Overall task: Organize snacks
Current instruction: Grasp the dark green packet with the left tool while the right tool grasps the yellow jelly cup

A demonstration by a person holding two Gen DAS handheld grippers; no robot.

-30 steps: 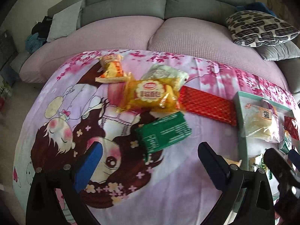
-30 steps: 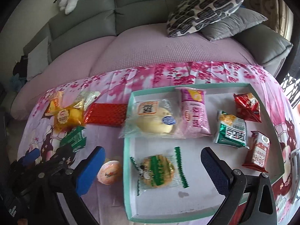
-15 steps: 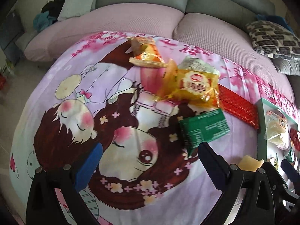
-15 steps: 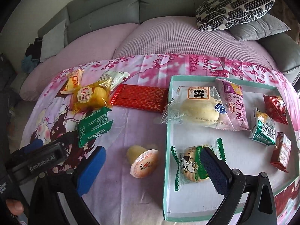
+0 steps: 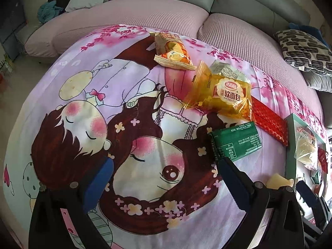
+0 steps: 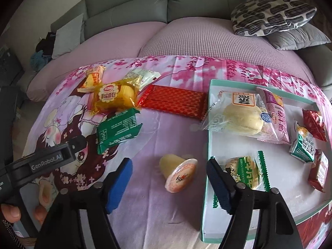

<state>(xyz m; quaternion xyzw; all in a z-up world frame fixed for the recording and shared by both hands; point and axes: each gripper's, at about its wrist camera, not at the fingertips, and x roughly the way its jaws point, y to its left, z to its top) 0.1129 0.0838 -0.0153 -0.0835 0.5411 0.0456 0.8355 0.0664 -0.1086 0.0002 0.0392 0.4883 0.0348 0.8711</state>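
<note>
Right wrist view: the right gripper point(image 6: 169, 183) hangs with its blue-padded jaws spread wide and empty, straddling a small jelly cup point(image 6: 178, 173) that lies tipped on its side on the pink cartoon cloth point(image 6: 166, 137). The cup sits just left of the teal tray point(image 6: 208, 145), which already holds several snack packets. It looks light, with a smooth, rigid plastic body likely to slip, so gripping across the tapered sides seems safest. Farther left lie a green packet point(image 6: 118, 129) and a yellow bread bag point(image 6: 114, 99). The left gripper point(image 5: 164, 179) is also spread, holding nothing.
</note>
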